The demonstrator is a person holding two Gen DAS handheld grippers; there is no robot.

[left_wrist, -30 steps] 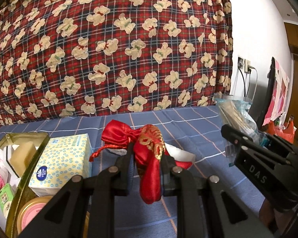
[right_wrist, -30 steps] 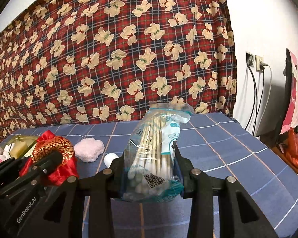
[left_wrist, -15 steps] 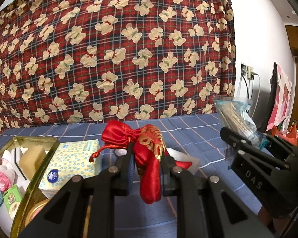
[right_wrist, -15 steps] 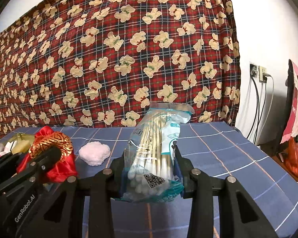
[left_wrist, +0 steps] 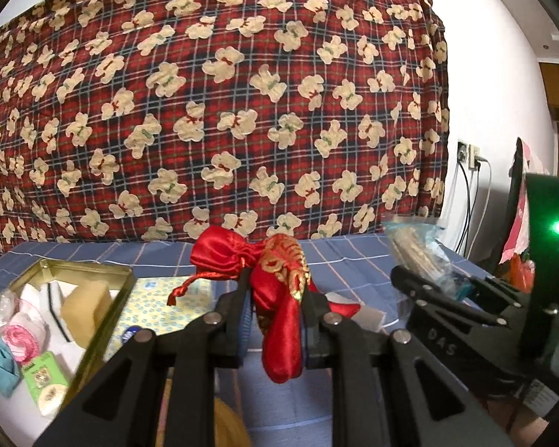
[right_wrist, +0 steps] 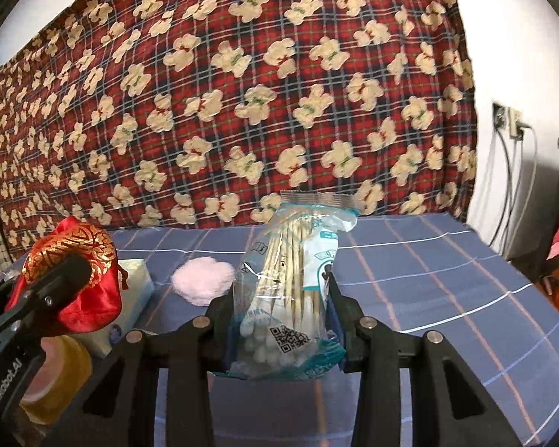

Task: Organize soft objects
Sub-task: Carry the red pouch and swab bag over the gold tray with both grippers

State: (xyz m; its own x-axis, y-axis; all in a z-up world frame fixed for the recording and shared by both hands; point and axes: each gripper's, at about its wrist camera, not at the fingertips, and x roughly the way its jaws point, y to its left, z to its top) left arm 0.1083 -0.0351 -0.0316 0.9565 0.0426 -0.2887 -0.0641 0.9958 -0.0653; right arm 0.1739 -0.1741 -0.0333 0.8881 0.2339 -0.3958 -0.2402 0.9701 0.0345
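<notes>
Two hand-held grippers side by side above a blue-checked tabletop (right_wrist: 428, 260), backed by a red plaid bear-print cloth (left_wrist: 220, 104). Gold tin tray (left_wrist: 93, 320) at far left of the left view, packed with a yellow sponge (left_wrist: 85, 307), a pink roll (left_wrist: 22, 335) and other small items. Tissue pack (left_wrist: 160, 309) just beside the tray. Left hand-held gripper (left_wrist: 275, 309) clamped on a red satin drawstring pouch (left_wrist: 279, 298), lifted off the surface, tail drooping. Right hand-held gripper (right_wrist: 279, 316) closed on a clear bag of cotton swabs (right_wrist: 290, 279), upright, raised. Pale pink fluffy pad (right_wrist: 203, 279) lying on the tabletop between the two.
</notes>
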